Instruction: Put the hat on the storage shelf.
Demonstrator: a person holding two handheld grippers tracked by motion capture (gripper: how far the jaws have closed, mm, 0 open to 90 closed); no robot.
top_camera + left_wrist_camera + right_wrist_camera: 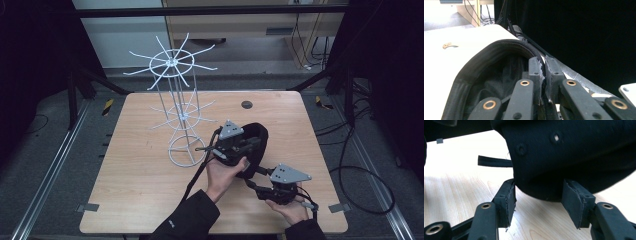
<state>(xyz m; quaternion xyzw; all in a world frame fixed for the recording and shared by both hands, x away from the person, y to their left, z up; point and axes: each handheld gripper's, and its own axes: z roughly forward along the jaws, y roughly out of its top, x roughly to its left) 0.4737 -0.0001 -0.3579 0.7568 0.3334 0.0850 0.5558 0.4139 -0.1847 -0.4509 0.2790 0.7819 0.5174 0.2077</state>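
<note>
- left gripper (209,148): black body, grey three-cornered plate on top, brass-ringed pivots, black cable
- right gripper (250,184): same build, worn black pads (507,201)
- black sleeves (192,219)

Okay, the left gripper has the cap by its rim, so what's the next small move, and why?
Probably lift the cap toward the white wire rack. The left gripper is clamped on its rim, while the right gripper stands open around the crown, not pressing it, so the left can carry it alone.
</note>
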